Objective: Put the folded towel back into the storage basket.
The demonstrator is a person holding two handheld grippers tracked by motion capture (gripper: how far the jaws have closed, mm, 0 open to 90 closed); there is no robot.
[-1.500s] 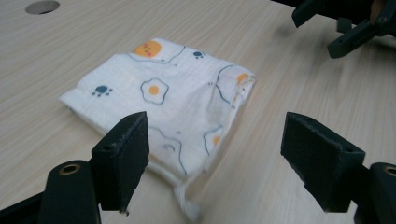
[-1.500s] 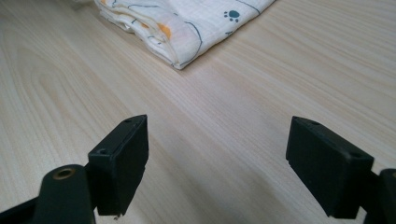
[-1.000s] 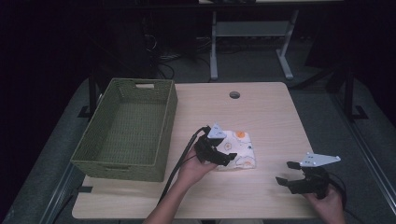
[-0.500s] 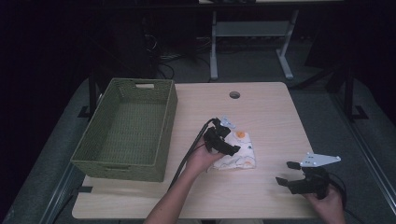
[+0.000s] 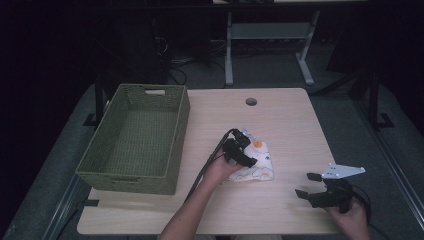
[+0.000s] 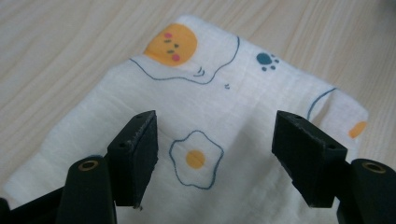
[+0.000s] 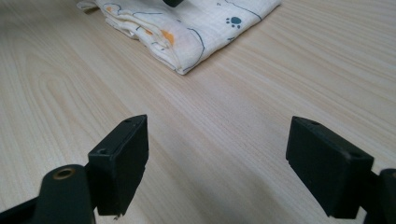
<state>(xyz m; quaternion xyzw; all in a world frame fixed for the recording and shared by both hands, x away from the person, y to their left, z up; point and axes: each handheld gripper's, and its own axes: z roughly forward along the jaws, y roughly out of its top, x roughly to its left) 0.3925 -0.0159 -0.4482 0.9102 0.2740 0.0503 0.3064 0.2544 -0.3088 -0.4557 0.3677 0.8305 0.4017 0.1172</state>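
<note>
A: While the left gripper hangs over the folded cloth, how do its jaws stand?

B: Spread, and they have just been closing a little. In the left gripper view the two black pads rise from the lower corners, and the white muslin printed with fried eggs and a blue paw lies between and beyond them, in the middle of the frame. I see no pad pressing on the fabric, so it is not gripped.

A: And from above?

B: In the high view the left gripper sits over the left part of the cloth, just right of centre on the wooden table. The left hand is behind it, the forearm slanting up from the bottom edge, and the cable curves off to the left.

A: The other one?

B: The right gripper is released too, its jaws wide over bare wood. In its own view the cloth lies at the top, well apart from the jaws. In the high view the right gripper is at the lower right, grey plate on top, the right hand at the frame's bottom edge.

A: Anything else?

B: A green woven basket on the table's left side.
</note>
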